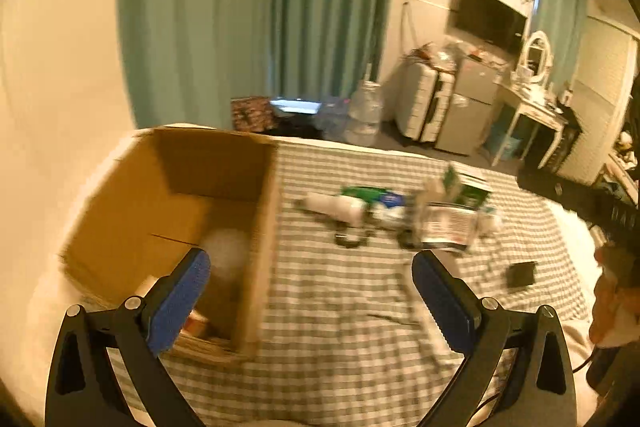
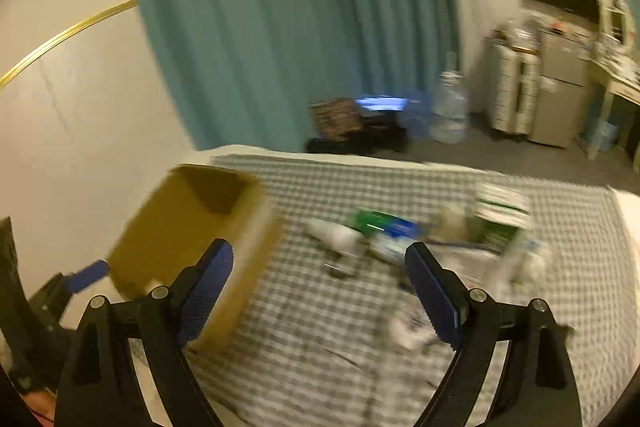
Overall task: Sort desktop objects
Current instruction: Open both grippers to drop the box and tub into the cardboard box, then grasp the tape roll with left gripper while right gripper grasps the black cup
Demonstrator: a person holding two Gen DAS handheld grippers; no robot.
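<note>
On the bed (image 1: 340, 307) with the checked cover, we see a brown cardboard box (image 1: 168, 211) on the left side, with a few things already lying inside it. We hold our left hand-held gripper (image 1: 311, 301) up over the bed, by the box, with its fingers spread wide and nothing between them. Our right hand-held gripper (image 2: 319, 291) is spread wide and holds nothing too. A pile of things (image 1: 400, 215) waits near the middle of the bed: a white bottle (image 1: 332, 207), green and white packs, all blurry. A small black thing (image 1: 521, 274) lies apart. We think we are between picks. Next we should reach for the pile, close on one thing, and carry it to the box.
</note>
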